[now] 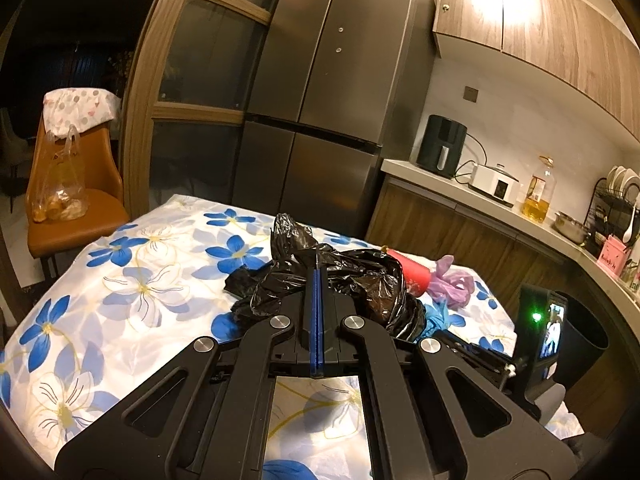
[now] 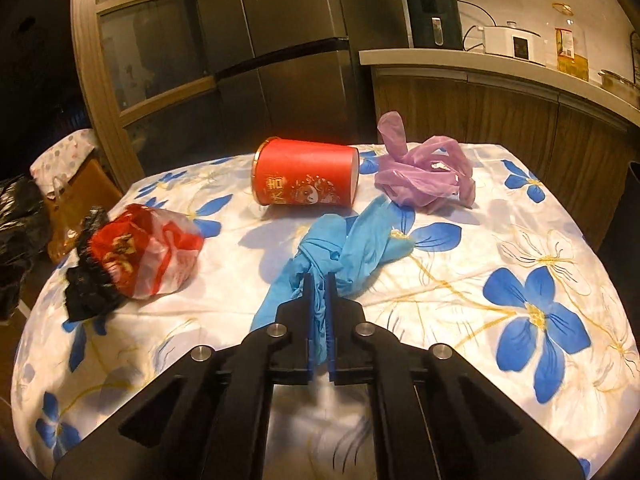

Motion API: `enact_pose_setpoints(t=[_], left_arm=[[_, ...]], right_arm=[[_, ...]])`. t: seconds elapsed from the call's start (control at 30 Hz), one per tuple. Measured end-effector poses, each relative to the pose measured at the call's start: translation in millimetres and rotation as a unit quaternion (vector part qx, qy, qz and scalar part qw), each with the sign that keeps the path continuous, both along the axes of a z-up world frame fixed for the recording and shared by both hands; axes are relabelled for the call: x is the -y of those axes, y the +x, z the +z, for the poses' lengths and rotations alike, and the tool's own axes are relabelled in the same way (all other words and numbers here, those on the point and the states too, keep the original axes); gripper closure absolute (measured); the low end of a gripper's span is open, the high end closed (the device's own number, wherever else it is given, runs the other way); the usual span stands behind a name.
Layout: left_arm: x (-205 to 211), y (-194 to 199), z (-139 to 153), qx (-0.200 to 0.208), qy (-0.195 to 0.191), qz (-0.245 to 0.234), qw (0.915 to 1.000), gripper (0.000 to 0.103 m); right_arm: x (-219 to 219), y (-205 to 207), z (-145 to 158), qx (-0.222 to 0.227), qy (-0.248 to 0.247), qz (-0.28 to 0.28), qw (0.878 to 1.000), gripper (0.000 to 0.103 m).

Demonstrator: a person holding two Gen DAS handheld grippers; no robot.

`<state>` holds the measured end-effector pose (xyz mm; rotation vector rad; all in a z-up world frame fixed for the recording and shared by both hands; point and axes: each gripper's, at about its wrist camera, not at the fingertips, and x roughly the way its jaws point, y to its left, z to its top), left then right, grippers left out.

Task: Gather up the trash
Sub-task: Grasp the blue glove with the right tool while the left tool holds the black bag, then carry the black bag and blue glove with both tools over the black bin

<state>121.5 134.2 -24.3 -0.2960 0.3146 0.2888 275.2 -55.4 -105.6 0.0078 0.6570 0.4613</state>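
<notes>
My left gripper (image 1: 317, 276) is shut on a black trash bag (image 1: 352, 280) and holds it over the flowered tablecloth (image 1: 132, 280). My right gripper (image 2: 319, 280) is shut on a crumpled blue glove (image 2: 352, 248) that lies on the tablecloth (image 2: 520, 280). A red paper cup (image 2: 306, 172) lies on its side behind the glove. A purple glove (image 2: 424, 172) lies to the cup's right. A red and white wrapper (image 2: 148, 248) with black plastic lies at the left. The cup (image 1: 412, 274) and the purple glove (image 1: 454, 282) also show past the bag in the left wrist view.
A steel fridge (image 1: 320, 80) stands behind the table. A counter (image 1: 480, 196) with an air fryer, a cooker and an oil bottle runs along the right. An orange chair (image 1: 76, 216) with a plastic bag stands at the left. A dark bin (image 1: 584, 332) stands at the right.
</notes>
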Motion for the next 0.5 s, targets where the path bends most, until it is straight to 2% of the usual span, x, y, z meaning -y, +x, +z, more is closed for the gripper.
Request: enact_pose_setpoints(t=[0.5], left_arm=[[55, 0, 10, 0.007, 0.017, -0.048, 0.9987, 0.103]], right_arm=[[82, -68, 59, 0.08, 0.05, -0.027, 0.995, 0.1]])
